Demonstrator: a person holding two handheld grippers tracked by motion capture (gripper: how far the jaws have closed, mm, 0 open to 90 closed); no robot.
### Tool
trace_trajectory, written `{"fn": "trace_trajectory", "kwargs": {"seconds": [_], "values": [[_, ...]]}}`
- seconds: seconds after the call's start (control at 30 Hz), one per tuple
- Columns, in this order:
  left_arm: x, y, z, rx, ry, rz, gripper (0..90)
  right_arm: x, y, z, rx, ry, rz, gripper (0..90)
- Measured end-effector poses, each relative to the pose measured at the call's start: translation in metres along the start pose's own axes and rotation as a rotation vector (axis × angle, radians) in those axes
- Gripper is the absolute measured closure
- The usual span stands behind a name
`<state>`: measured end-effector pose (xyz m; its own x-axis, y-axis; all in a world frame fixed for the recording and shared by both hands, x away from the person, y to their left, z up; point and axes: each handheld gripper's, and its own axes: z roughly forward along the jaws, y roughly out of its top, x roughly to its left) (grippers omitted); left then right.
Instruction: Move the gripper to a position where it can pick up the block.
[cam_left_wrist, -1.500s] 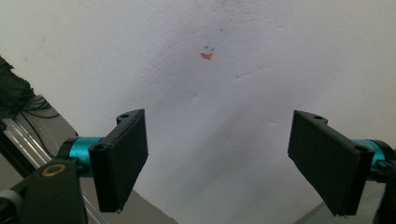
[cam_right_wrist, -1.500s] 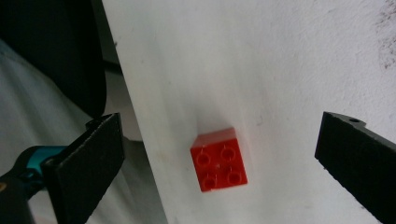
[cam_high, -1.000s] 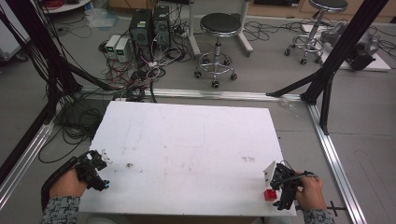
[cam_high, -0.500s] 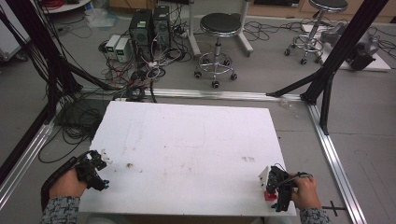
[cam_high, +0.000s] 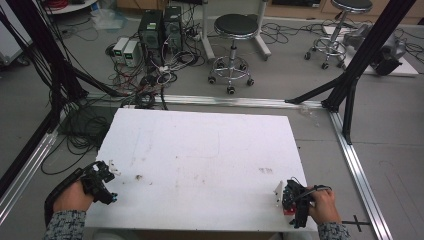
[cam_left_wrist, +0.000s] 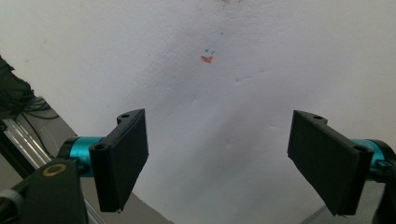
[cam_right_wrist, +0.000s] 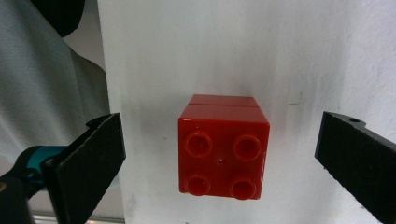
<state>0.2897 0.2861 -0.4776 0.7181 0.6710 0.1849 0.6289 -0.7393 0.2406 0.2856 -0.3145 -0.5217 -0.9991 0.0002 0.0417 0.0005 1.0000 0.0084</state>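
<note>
Red block (cam_right_wrist: 223, 147): free on table's (cam_high: 210, 150) near right corner; right gripper (cam_right_wrist: 224, 154), shifted leftward, straddles it, jaws apart; left gripper (cam_left_wrist: 224, 158) agape, empty — pickup seemingly pending.

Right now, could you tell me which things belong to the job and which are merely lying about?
In play:
red block, between the open right gripper fingers
left gripper, open over bare table

Lying about:
stool
computer towers
floor cables

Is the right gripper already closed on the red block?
No, the right gripper is open: in its own view both black jaws stand apart from the red block, with white table visible on each side.
</note>
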Motion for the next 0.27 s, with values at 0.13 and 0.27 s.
{"fn": "trace_trajectory", "kwargs": {"seconds": [0.13, 0.27], "values": [[0.0002, -0.0003, 0.0000, 0.000, 0.001, 0.001, 20.6, -0.0003, 0.0001, 0.0003, 0.004, 0.000, -0.002, 0.8], [0.0002, -0.0002, -0.0003, -0.005, 0.003, -0.001, 20.6, 0.0003, 0.0005, -0.0001, 0.002, 0.002, 0.004, 0.9]]}}
